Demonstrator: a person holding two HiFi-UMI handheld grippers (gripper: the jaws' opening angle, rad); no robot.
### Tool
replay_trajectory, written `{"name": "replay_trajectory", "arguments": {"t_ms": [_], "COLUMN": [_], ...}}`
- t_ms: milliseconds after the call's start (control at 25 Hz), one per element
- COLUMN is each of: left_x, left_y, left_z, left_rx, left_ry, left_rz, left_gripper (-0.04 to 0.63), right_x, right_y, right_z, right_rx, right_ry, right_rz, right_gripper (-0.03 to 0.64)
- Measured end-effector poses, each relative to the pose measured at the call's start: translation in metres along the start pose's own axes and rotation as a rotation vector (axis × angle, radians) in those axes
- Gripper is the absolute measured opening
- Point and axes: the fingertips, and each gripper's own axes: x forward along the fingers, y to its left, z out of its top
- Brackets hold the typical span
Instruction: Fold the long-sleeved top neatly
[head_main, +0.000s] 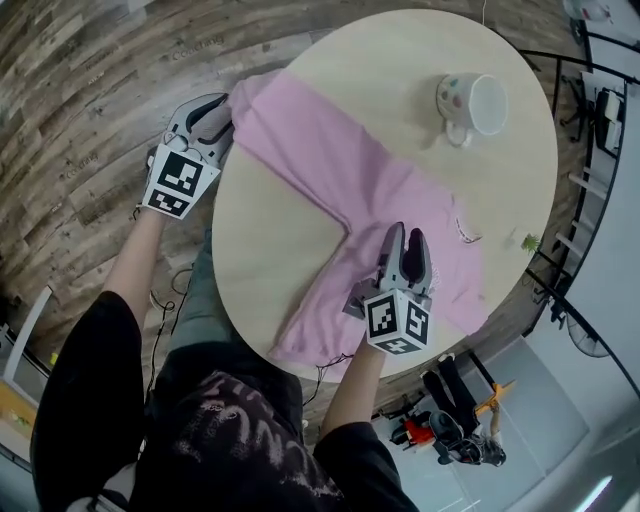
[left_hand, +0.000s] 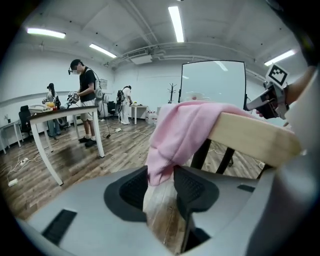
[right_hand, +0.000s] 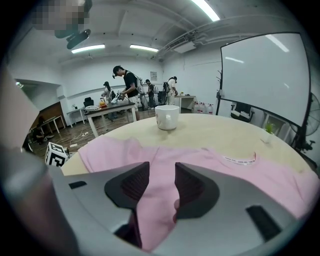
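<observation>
Task is barely starting: the top (head_main: 380, 185) is lying spread, front up, on the round surface (head_main: 270, 270), w/ no fold showing yet. Neck label (right_hand: 240, 160) is facing up toward the far right, near the surface's edge. One sleeve (head_main: 255, 100) is stretching away to the left edge & its end is drooping over the rim. The body is running toward the person & spilling a bit over the near edge.

L gripper (head_main: 222, 118) is sitting at that rim. In the left gripper view its jaws are pinching the sleeve end (left_hand: 172, 140); cloth is filling the gap pad to pad, so prob. a real hold, tho a loose one.

R gripper (head_main: 405, 238) is resting low over the body near the armpit, jaws spread wide (right_hand: 162, 182). Pink cloth is lying under & between them, not being squeezed. A mug (head_main: 470, 105) is standing on the far side, well apart from both grippers, close to the top's far edge.

Left to do, judging by this: both sleeves in, then body folded over, i.e. nearly everything.

Hard to tell:
- 2nd sleeve isn't showing; R gripper & the near right edge are prob. covering it.
- Hem is hanging past the rim, cut off by the person's body.
- How firmly L is gripping.
</observation>
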Motion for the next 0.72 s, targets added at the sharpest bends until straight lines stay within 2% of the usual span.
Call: {"name": "replay_trajectory", "arguments": {"t_ms": [120,240,280,480,720], "left_x": [0.004,0.001,-0.001,-0.018,-0.048], "left_y": [0.004,0.013,0.016,0.034,0.051], "left_z": [0.007,0.012,0.013,0.025,0.065], "left_rx": [0.05,0.063,0.058,0.049,0.068], "left_ry": [-0.006,-0.015,-0.018,-0.031,-0.077], "left_rz": [-0.005,0.013,0.021,0.062,0.119], "left_gripper": [0.15,0.05,0.043,0.034,0.032], "right_x": [0.0,-0.001,-0.002,-0.009,-0.032], "right_y": [-0.002,-0.002,-0.002,-0.001,-0.008], "right_z": [0.001,0.003,0.004,0.01,0.015], "right_rx": [0.018,0.027,0.03,0.048,0.094], "right_ry": [-0.002,-0.006,-0.009,-0.034,-0.072], "right_rz": [-0.013,-0.02,-0.022,-0.029,-0.041], "right_gripper": [0.166,0.166,0.166,0.166,0.166]}}
